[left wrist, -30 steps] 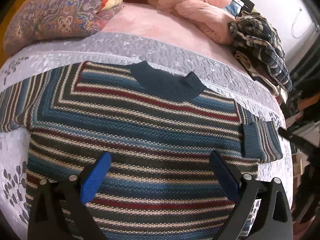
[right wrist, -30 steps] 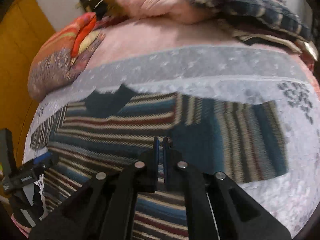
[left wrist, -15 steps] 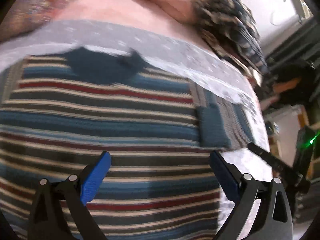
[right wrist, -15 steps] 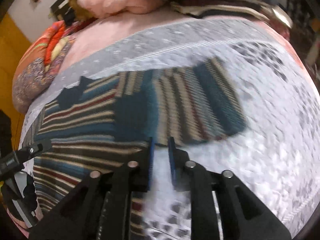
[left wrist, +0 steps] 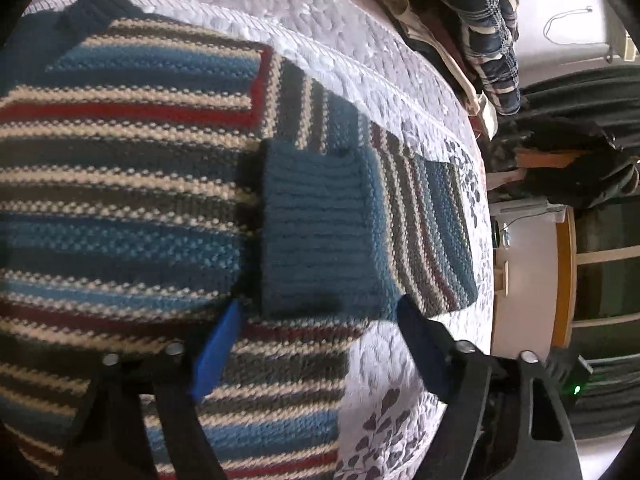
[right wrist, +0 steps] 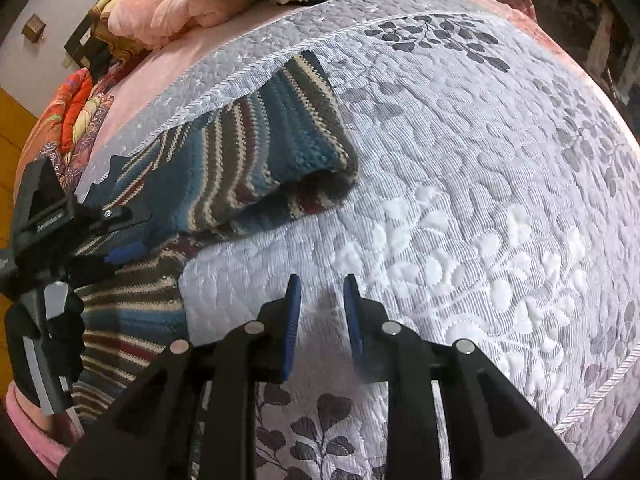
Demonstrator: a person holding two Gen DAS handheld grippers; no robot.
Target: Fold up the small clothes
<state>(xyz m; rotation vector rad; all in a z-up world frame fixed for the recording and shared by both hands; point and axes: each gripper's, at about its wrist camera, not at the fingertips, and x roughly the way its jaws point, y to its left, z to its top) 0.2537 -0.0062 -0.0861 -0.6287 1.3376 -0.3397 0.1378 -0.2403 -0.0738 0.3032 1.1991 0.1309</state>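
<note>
A knitted sweater with blue, red, cream and dark grey stripes [left wrist: 132, 184] lies flat on a pale grey quilted bedspread with a leaf pattern [right wrist: 460, 208] that covers a bed. Its sleeve [left wrist: 408, 216] is folded back inward, so the ribbed teal cuff [left wrist: 316, 224] rests at the edge of the sweater's body, while the striped fold of the sleeve sticks out toward the side of the bed. In the right wrist view the same folded sleeve [right wrist: 276, 140] forms a soft loop that bulges a little above the bedspread, with a shadowed gap under it.

The left claw [left wrist: 320, 348] hovers low over the sweater just below the cuff, its blue-padded fingers [left wrist: 218, 352] spread wide with nothing between them. One finger is over the striped knit, the other over bare bedspread beside the hem. The right claw [right wrist: 319, 322] is over plain bedspread, apart from the sleeve, and its blue pads stand a small way apart, holding nothing.

At the far side of the bed lie a pink padded quilt [right wrist: 176, 4], an orange patterned pillow [right wrist: 76, 108] and a pile of dark checked clothing [left wrist: 480, 28].
</note>
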